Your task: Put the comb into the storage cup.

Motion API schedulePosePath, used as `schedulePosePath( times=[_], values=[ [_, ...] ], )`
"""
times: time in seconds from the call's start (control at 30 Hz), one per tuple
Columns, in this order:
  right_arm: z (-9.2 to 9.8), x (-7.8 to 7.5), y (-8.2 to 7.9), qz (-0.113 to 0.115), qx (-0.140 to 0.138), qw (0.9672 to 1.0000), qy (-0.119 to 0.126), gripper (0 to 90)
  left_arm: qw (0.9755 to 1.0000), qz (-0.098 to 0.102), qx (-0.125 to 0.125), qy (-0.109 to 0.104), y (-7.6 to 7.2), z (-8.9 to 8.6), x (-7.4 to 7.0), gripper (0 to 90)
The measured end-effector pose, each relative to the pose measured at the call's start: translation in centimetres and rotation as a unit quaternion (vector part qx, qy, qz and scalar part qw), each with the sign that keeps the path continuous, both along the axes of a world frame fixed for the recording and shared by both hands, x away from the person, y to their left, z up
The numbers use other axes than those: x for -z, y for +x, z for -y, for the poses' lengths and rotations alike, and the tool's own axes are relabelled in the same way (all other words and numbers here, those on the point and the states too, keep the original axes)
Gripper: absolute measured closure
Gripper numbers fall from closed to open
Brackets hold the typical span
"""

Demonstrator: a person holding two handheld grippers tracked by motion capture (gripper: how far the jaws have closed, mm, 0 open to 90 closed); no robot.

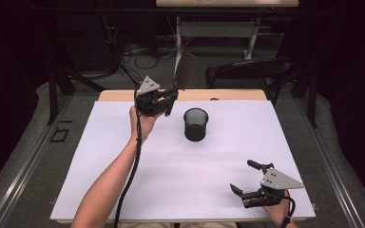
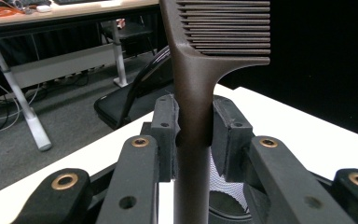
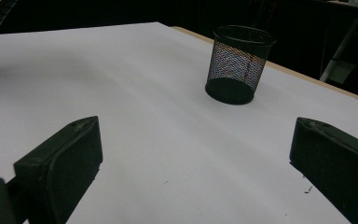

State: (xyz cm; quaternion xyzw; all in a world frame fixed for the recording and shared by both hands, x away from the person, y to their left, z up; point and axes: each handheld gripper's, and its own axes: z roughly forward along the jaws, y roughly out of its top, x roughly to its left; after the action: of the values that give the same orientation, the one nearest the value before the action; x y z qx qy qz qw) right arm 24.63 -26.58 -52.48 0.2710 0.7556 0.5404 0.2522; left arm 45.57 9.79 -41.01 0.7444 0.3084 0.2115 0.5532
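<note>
Now | comb [image 2: 193,93]: dark brown, upright, teeth sideways | left claw [image 2: 193,135]: clamps its handle | right claw [image 3: 193,163]: wide.

Black chair [image 1: 247,71] & desk legs [image 1: 216,40] behind table, floor cables [image 1: 133,54].

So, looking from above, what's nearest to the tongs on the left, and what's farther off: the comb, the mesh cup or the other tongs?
1. Comb: clamped in the left tongs.
2. Mesh cup: just to their right, mid-table.
3. Right tongs: farthest, open, at the near right corner.
</note>
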Motion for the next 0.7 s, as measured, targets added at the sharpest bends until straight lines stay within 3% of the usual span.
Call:
schedulePosePath(
  times=[0.7],
  values=[
    [0.1,0.0,0.1,0.000,0.001,1.0000,0.001,1.8,0.9999,0.002,0.010,-0.006,0.5,2.0,-0.4,72.5]
  ],
)
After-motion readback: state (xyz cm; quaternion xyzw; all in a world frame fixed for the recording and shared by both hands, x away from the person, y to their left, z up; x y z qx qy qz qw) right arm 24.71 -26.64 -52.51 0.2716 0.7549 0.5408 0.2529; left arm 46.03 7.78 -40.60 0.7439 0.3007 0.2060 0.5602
